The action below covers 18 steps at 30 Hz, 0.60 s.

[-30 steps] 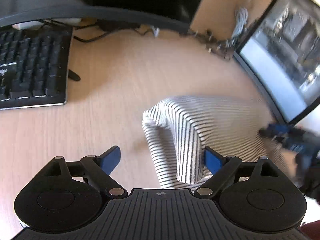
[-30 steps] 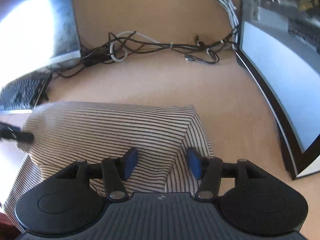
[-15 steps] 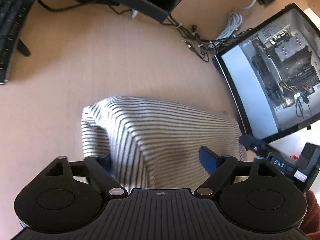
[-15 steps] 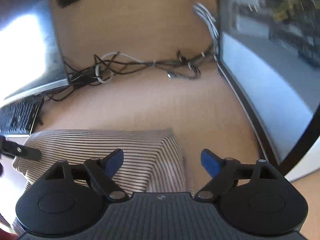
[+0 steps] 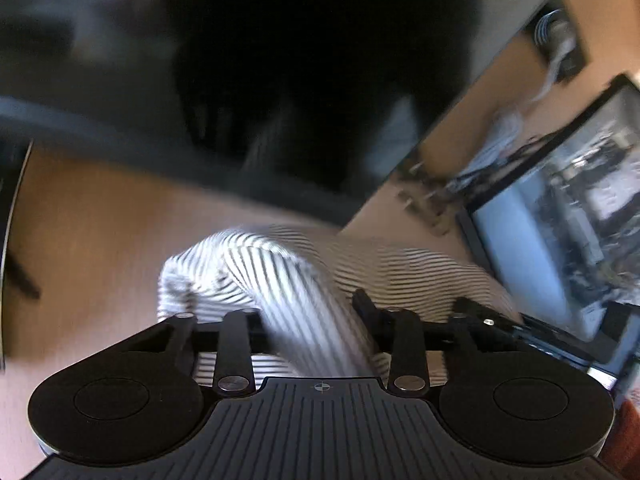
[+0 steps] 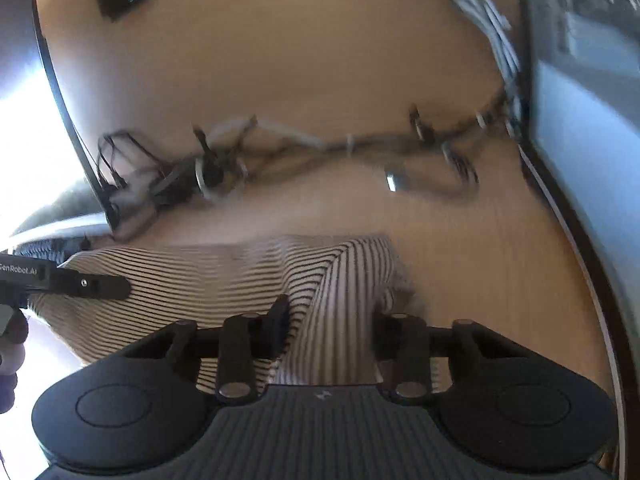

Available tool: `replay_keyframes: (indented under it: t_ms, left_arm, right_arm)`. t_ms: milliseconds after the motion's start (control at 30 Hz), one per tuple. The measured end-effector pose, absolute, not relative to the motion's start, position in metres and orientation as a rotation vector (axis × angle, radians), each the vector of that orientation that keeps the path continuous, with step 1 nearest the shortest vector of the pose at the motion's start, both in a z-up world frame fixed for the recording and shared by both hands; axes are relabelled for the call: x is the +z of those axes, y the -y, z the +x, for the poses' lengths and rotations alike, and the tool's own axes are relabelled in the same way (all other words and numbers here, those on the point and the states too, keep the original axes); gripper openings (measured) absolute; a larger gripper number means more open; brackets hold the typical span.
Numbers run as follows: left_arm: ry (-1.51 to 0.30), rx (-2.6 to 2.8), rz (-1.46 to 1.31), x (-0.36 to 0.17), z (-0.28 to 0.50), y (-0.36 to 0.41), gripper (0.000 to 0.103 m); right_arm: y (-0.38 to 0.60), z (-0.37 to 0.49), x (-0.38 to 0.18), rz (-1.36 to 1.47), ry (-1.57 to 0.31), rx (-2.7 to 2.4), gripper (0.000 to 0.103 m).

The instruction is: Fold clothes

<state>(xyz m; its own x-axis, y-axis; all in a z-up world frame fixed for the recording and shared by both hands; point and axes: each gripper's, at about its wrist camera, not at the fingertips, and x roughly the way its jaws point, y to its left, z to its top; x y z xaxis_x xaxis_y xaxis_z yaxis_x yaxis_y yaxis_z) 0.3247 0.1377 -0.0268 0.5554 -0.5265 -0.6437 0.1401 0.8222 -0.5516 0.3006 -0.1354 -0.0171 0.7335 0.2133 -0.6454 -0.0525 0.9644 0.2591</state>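
A white garment with thin black stripes point(image 5: 404, 264) lies folded on the wooden desk point(image 5: 100, 232). My left gripper point(image 5: 310, 312) is at its left end, jaws closing, with a raised fold of the cloth filling the gap between the fingers. In the right wrist view the same garment point(image 6: 192, 276) spreads to the left. My right gripper point(image 6: 330, 320) is at its right end, jaws closing, a ridge of striped cloth pinched between them. The left gripper's finger point(image 6: 92, 284) shows there over the cloth's far left edge. Both views are motion-blurred.
A dark curved monitor point(image 5: 280, 60) looms just behind the garment on the left. A glass-sided computer case point(image 6: 580, 80) stands along the right. A tangle of cables point(image 6: 320, 148) lies on the desk behind the cloth. A keyboard edge point(image 5: 8, 220) shows far left.
Both grippers stood wide over the garment's ends half a second ago. Now their jaws have come in on raised folds of cloth, and both have moved toward the monitor.
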Motion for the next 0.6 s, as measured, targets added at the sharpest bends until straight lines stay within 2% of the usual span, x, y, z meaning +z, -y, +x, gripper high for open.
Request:
replay_keyframes:
  t_ms: [333,500,600]
  left_arm:
    - [-0.875,-0.532,-0.487,0.003,0.254,-0.138,0.035]
    - [-0.986,-0.514,-0.490,-0.035,0.237,-0.137,0.038]
    - [-1.048,-0.472,-0.433,-0.060,0.234,-0.130,0.043]
  right_arm:
    - [0.143,0.237,0.029,0.214,-0.655,0.232,0.033]
    - [0.146,0.228,-0.008,0.218,-0.762,0.182,0.034]
    - [0.145,0.231,-0.036,0.199,-0.827,0.125,0.041]
